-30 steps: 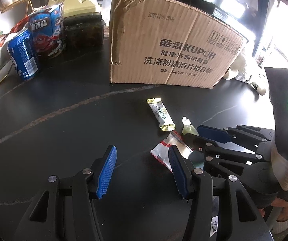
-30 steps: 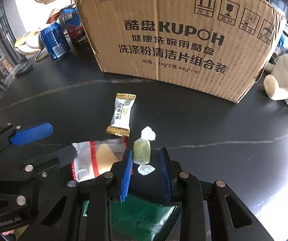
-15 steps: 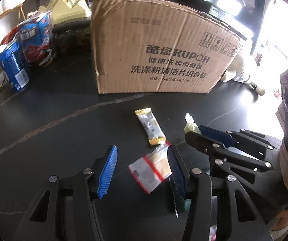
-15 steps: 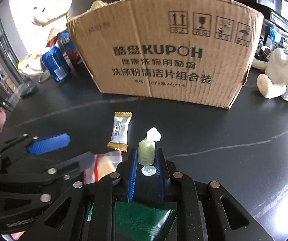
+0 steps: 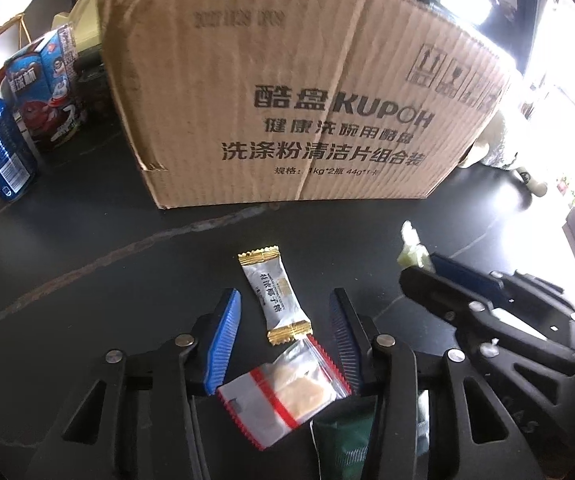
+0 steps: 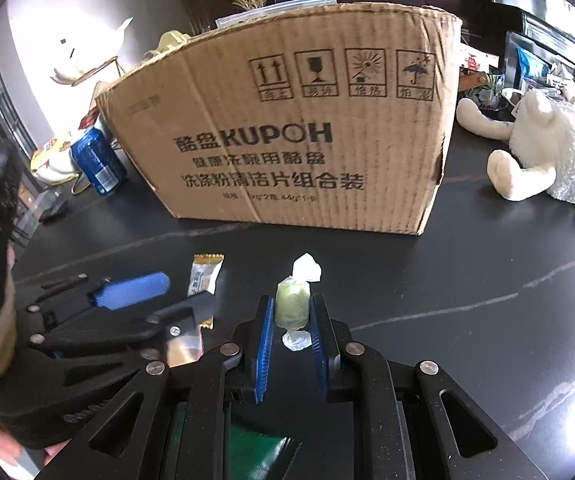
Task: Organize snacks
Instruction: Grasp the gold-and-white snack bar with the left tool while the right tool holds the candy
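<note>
Left wrist view: your left tongs have just been closing around the red-striped packet, pads not yet pressing it; the gold-ended bar lies on the desk just ahead.
Right wrist view: your right tongs pinch the green candy narrowly by its middle, twist ends free.
Box: the carton stands behind, likely where these snacks belong.
Why: one snack per hand probably saves a trip.
</note>
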The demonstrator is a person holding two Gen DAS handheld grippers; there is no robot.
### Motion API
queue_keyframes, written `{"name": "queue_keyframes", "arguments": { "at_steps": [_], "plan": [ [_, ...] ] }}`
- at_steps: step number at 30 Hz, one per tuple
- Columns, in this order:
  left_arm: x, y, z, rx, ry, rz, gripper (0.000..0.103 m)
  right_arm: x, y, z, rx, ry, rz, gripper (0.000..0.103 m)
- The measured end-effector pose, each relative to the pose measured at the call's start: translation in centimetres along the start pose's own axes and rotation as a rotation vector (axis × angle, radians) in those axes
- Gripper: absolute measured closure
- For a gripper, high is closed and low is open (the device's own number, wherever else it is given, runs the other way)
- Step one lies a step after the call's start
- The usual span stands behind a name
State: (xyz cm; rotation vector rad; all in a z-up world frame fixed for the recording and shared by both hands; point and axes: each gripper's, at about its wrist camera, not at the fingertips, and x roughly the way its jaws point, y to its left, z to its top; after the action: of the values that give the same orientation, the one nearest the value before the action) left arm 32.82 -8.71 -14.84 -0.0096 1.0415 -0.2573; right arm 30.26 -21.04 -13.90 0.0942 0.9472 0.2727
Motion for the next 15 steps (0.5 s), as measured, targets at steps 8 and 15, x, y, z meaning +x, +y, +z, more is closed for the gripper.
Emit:
{"name": "queue_keyframes", "arguments": {
  "at_steps": [8,15],
  "plan": [
    [1.4,-0.8,0.3,0.020,0.018,0.047,0.067,0.6,-0.2,0.2,0.010,0.007,0.029,0.083],
    [1.5,0.3,0.3,0.014,0.026,0.056,0.082,1.4,0.4,0.3,0.005,0.022,0.038,0.083]
  ]
}}
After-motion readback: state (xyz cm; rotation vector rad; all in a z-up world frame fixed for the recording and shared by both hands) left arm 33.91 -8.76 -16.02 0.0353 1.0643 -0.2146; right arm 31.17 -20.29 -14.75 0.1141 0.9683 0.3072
